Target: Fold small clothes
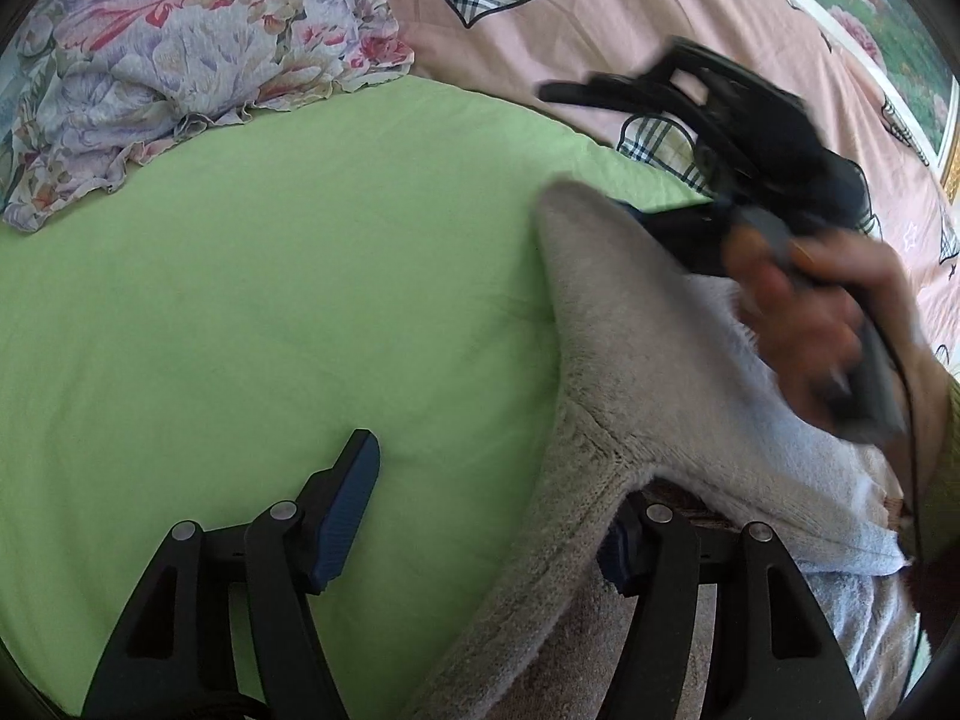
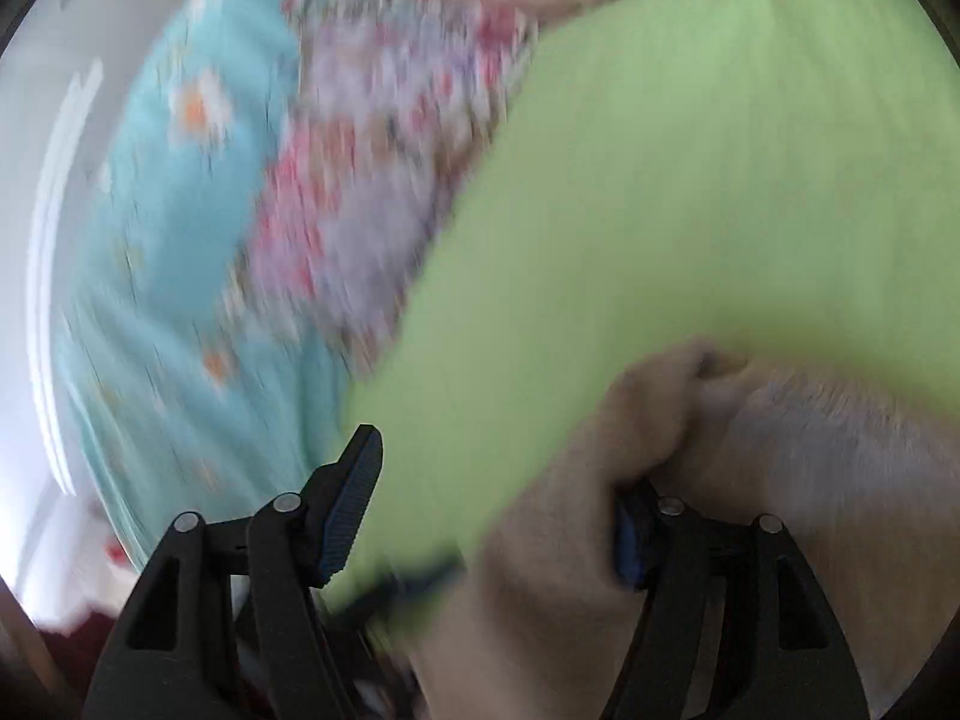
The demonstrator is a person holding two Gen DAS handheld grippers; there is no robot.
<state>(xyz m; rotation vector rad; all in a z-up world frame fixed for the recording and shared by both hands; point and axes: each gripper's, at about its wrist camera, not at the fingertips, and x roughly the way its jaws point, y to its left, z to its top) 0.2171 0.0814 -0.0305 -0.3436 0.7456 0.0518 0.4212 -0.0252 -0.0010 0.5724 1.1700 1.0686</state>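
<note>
A fuzzy grey-beige garment (image 1: 636, 372) lies at the right of the green sheet (image 1: 270, 300), with a knitted hem running down toward me. My left gripper (image 1: 486, 516) is open; the garment's hem drapes over its right finger (image 1: 618, 552). The right gripper (image 1: 708, 222) shows in the left wrist view, blurred, held by a hand (image 1: 828, 312) over the garment's far side. In the blurred right wrist view my right gripper (image 2: 486, 516) is open, with the garment (image 2: 570, 510) bunched against its right finger (image 2: 627, 546).
A floral pillow (image 1: 180, 60) lies at the back left. A pink quilt with plaid hearts (image 1: 600, 12) lies behind. A light blue flowered cover (image 2: 180, 210) lies left of the sheet in the right wrist view.
</note>
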